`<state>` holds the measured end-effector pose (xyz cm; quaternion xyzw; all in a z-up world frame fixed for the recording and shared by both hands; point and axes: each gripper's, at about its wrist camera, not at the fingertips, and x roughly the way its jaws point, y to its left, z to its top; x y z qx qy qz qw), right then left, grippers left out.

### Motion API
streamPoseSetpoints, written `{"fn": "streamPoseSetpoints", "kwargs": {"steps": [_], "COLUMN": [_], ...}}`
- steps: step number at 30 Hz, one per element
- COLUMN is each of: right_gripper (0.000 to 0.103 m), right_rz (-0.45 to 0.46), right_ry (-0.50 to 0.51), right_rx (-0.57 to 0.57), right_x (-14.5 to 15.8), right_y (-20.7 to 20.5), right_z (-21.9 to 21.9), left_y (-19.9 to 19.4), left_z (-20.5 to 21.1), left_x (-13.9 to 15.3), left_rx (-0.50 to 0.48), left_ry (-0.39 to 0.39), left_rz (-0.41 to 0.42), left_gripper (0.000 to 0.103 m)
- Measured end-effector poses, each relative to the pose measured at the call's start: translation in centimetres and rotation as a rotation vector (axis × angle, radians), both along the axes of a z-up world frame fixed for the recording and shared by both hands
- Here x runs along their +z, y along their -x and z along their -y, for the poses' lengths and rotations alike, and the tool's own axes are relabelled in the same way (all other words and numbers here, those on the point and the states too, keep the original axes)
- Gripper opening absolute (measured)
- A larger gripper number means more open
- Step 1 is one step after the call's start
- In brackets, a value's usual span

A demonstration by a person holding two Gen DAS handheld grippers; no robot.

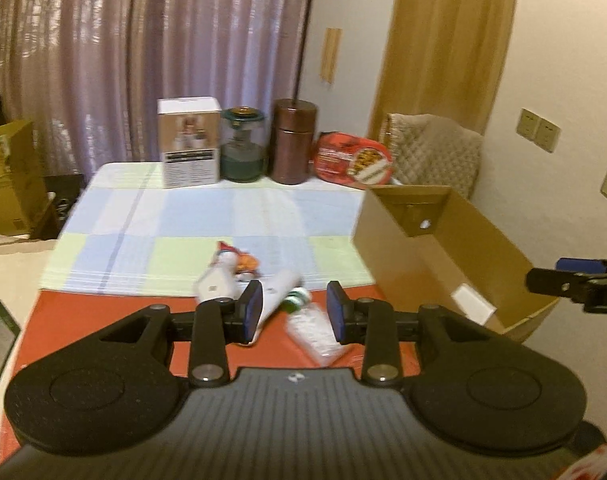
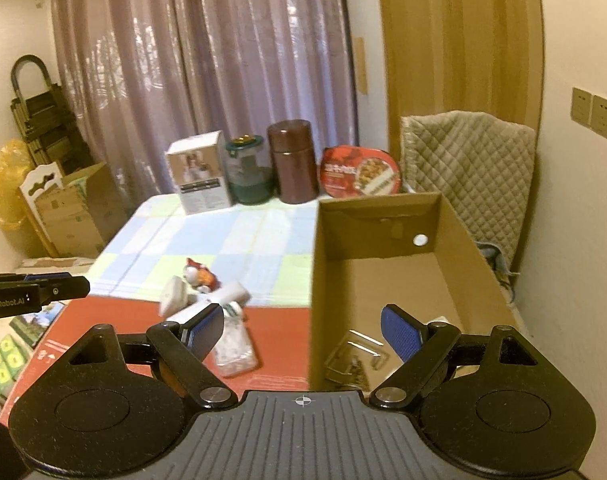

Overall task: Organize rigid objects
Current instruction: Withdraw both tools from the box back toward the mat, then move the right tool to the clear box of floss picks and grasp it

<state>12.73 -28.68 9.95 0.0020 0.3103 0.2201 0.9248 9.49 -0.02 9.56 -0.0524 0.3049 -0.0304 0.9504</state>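
Left gripper [image 1: 294, 312]: jaws parted a moderate way, blue pads facing each other, nothing between them; poised above the red mat [image 1: 103, 320] over a loose cluster of small items. Right gripper [image 2: 303, 334]: jaws spread wide, holding nothing, straddling the near left wall of the cardboard box [image 2: 323, 280], one pad outside it and one over its interior. Cluster, lying where the red mat meets the checked tablecloth [image 1: 143, 220]: clear plastic bottle with green cap [image 1: 311, 326] on its side; white tube [image 1: 277, 290] lying slantwise just beside it; white flat object [image 1: 215, 284], blurred and not identifiable; small red-and-white figurine [image 1: 233, 260] at the far end of the group. Cardboard box: open-topped, at the right of the table, just beside the cluster; on its floor a clear plastic package [image 2: 355, 356] and a white item [image 1: 473, 304] near the front end. Back row at the far table edge, left to right: white carton [image 1: 188, 142], green-lidded clear jar [image 1: 241, 144], brown cylindrical canister [image 1: 293, 140], red oval food pack [image 1: 353, 156] propped upright. Quilted beige cloth [image 2: 469, 168] draped behind the box. Pale mauve curtain [image 1: 143, 48] behind the table
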Motion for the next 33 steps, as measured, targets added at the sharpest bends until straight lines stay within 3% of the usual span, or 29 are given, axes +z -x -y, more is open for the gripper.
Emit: {"fn": "streamPoseSetpoints", "kwargs": {"steps": [12,18,20,22,33], "right_gripper": [0.083,0.084,0.091,0.093,0.094], "right_rz": [-0.019,-0.040,-0.042,-0.046,-0.110], "right_ry": [-0.021,-0.001,0.004,0.007,0.047], "right_rx": [0.097,0.135,0.145,0.147,0.163], "right_x": [-1.5,-3.4,-4.0,-4.4,-8.4], "right_y": [1.3,1.5,1.4,1.3,-1.6], "right_z": [-4.7,-6.7,-7.3,-7.5,-10.2], "left_y": [2.1,1.8,1.5,1.1,-2.7], "left_z": [-4.8,-5.7,-6.0,-6.2,-7.2], "left_x": [-1.6,-2.8,-3.2,-3.6,-7.1], "left_rx": [0.054,0.043,0.043,0.041,0.030], "left_ry": [-0.029,-0.054,-0.058,-0.061,-0.097], "left_rz": [-0.024,-0.037,-0.039,-0.043,-0.077], "left_gripper": [0.037,0.057,0.069,0.075,0.082]}}
